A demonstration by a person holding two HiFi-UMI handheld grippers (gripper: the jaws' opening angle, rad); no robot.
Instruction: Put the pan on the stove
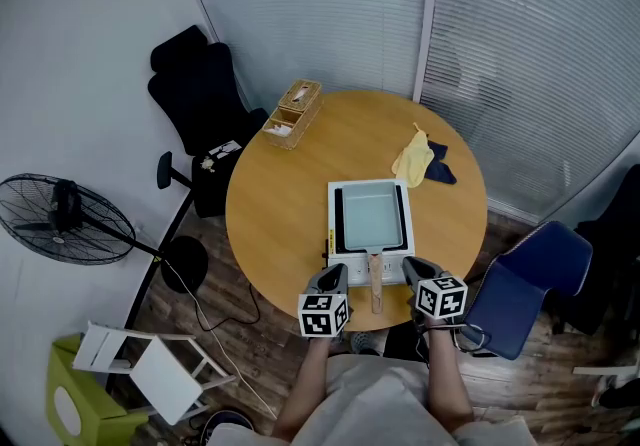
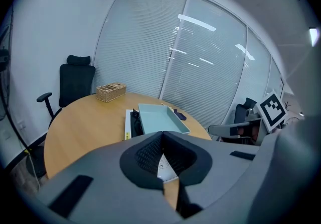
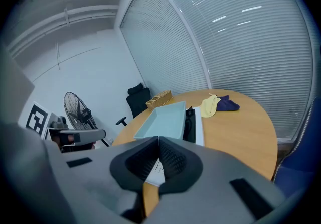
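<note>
A pale-blue rectangular metal pan [image 1: 371, 216] sat on a white flat tabletop stove [image 1: 332, 222], which stood toward the near edge of a round wooden table [image 1: 280, 224]. The pan's wooden handle [image 1: 375, 286] pointed at the person, with the left gripper [image 1: 333, 277] just left of it and the right gripper [image 1: 412, 266] just right. A woven wicker basket [image 1: 294, 113] stood at the table's far left edge. At the far right lay a yellow cloth [image 1: 412, 160], touching a dark blue cloth [image 1: 440, 166] on its right. A black office chair [image 1: 200, 94] stood beyond the table's left side, a black floor fan [image 1: 65, 219] further left, and a blue chair [image 1: 520, 289] on the right.
</note>
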